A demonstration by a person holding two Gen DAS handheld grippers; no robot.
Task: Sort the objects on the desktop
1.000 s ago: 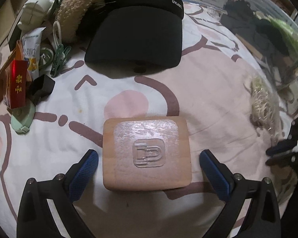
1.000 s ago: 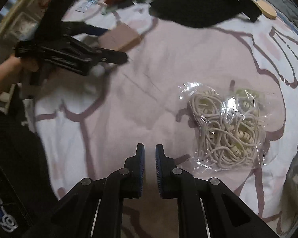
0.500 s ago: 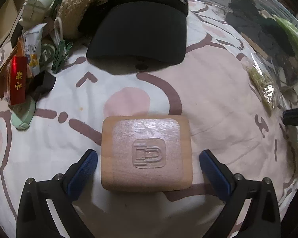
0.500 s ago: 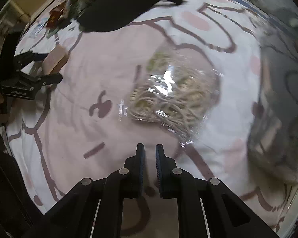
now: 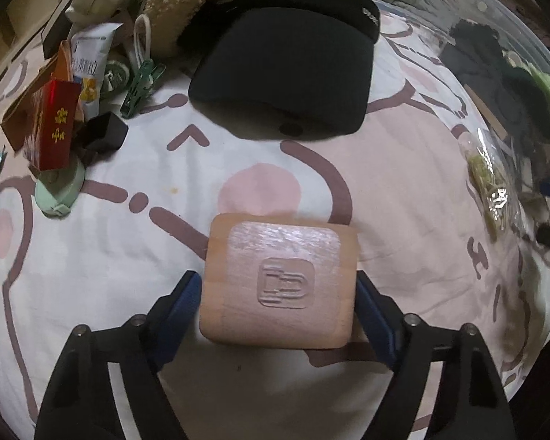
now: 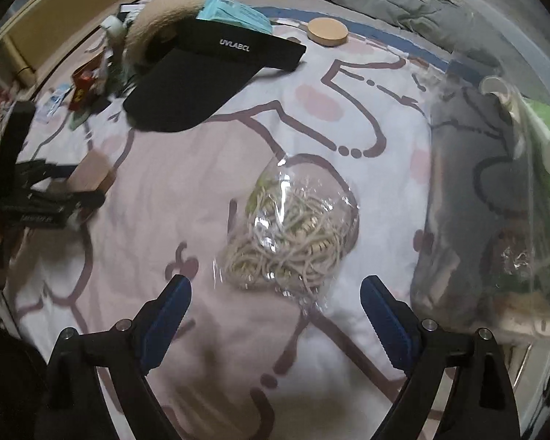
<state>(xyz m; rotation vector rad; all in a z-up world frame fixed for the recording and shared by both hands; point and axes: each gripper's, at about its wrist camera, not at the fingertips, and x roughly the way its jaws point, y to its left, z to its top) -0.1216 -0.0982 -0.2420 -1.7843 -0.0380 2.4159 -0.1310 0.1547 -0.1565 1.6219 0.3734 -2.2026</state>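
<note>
Closing in on the wooden block (image 5: pixel 278 282) with the left gripper (image 5: pixel 278 304), while the right gripper (image 6: pixel 275 304) is spreading wide over a bag of cord.

Block is lying flat on the pink patterned bedsheet (image 5: pixel 403 190), sitting right between the left blue pads (image 5: pixel 187 297), which are pressing up against both its sides, so it's looking grasped. Past those fingertips a black visor (image 5: pixel 289 73) is lying, and off to their left side a red box (image 5: pixel 55 128) is sitting in a small heap of clutter. Right fingers (image 6: pixel 172 304) are opening, nothing pinched; the clear bag of cord (image 6: pixel 293 234) is lying just ahead, between and beyond the tips, untouched. A clear plastic bin (image 6: pixel 495 201) is sitting off to their right.
</note>
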